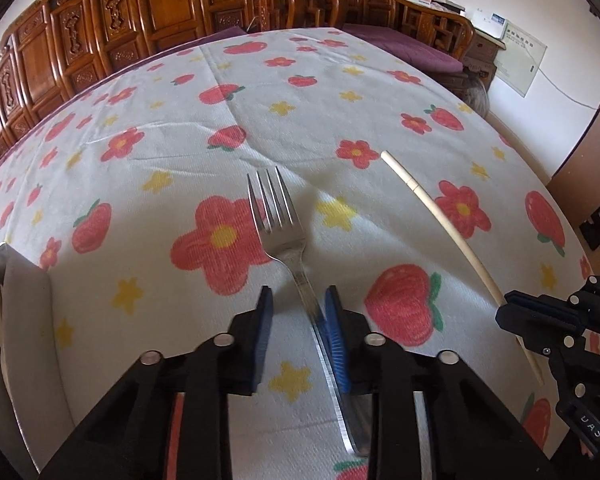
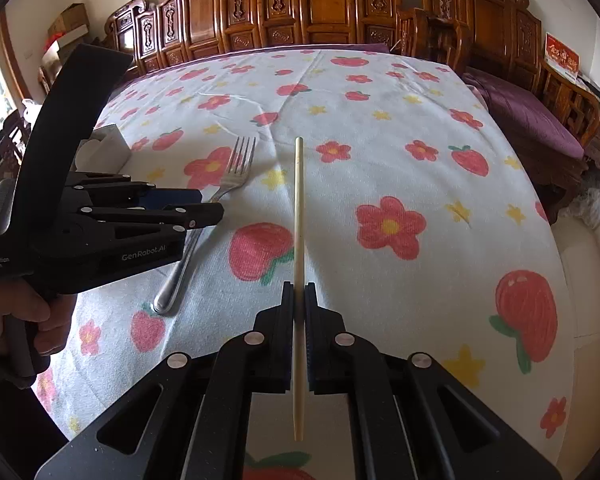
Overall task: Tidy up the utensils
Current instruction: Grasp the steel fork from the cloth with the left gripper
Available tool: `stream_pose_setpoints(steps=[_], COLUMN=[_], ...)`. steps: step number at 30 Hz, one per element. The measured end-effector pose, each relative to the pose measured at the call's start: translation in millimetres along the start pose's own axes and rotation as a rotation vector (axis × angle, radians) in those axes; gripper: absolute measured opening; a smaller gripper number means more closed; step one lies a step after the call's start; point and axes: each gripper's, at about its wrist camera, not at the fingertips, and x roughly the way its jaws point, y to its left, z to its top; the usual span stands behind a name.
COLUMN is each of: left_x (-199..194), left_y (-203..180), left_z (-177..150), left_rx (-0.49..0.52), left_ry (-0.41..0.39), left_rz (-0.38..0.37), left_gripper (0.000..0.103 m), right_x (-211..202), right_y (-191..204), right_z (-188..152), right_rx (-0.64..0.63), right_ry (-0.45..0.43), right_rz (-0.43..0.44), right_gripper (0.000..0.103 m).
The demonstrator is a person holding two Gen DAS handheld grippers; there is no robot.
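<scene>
A steel fork (image 1: 278, 216) lies on the flowered tablecloth (image 1: 340, 80), tines pointing away. My left gripper (image 1: 298, 300) straddles its handle: the right blue pad is against the handle, the left pad stands clear of it. In the right wrist view the fork (image 2: 236, 168) runs under the left gripper (image 2: 212, 206), which a hand (image 2: 40, 312) holds. My right gripper (image 2: 299, 292) is shut on a pale chopstick (image 2: 299, 200), which sticks out forward above the cloth. The left wrist view shows that chopstick (image 1: 440, 216) and the right gripper (image 1: 508, 308) at the right.
A white box (image 1: 20, 300) stands at the table's left edge, also seen as the white box (image 2: 108, 144) behind the left gripper. Carved wooden chairs (image 2: 324, 8) line the far side, and a purple cushion (image 2: 532, 120) lies on a bench at the right.
</scene>
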Motion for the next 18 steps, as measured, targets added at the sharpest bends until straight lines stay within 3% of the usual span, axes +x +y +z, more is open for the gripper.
stream_pose_setpoints(steps=[4, 18], left_x=[-3.6, -58.6], left_y=[5.6, 32.4], left_z=[-3.1, -15.1], left_rx=[-0.004, -0.039], left_ry=[0.015, -0.044], left_rz=[0.014, 0.051], left_gripper=[0.007, 0.006], right_x=[-5.3, -38.8], right_y=[7.4, 38.9], right_z=[1.9, 13.0], right_rx=[-0.015, -0.059], right_ry=[-0.007, -0.065], right_rz=[0.004, 0.020], right_gripper=[0.006, 0.006])
